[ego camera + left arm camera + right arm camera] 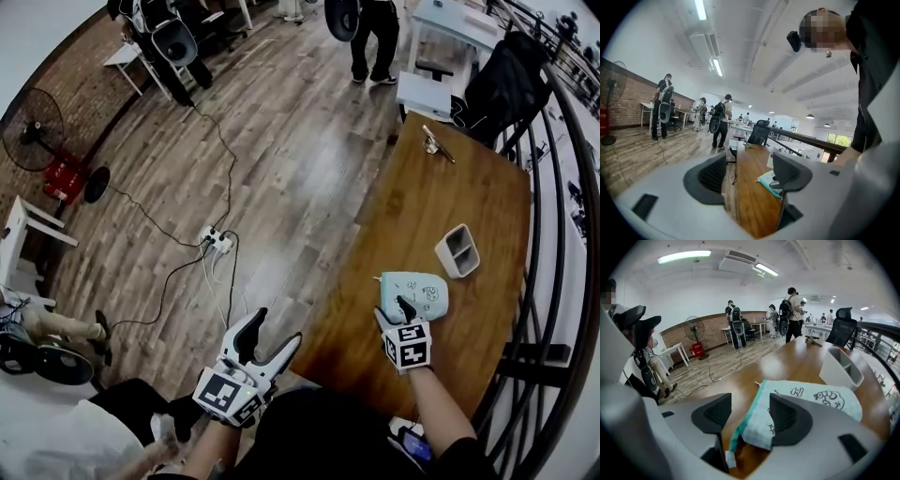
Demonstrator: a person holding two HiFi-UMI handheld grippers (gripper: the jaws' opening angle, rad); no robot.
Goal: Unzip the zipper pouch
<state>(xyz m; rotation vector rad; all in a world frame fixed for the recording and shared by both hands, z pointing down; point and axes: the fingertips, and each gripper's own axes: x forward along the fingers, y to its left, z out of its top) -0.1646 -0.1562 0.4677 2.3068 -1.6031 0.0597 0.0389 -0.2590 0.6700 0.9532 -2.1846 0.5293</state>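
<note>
A pale mint zipper pouch (424,291) with small drawings lies flat on the wooden table (469,187). In the right gripper view the pouch (815,397) shows its teal zipper edge (747,420) along the left side. My right gripper (394,309) (749,404) stands open over the pouch's near end. That end lies between the jaws, and the left pad is clear of it. My left gripper (278,326) (749,168) hangs open and empty off the table's left edge, over the floor. From there the pouch (766,179) shows ahead on the table.
A white two-slot holder (457,251) (841,366) stands just beyond the pouch. A small metal object (437,142) lies at the table's far end. A black railing (553,234) runs along the right. A power strip with cables (217,242) lies on the floor to the left.
</note>
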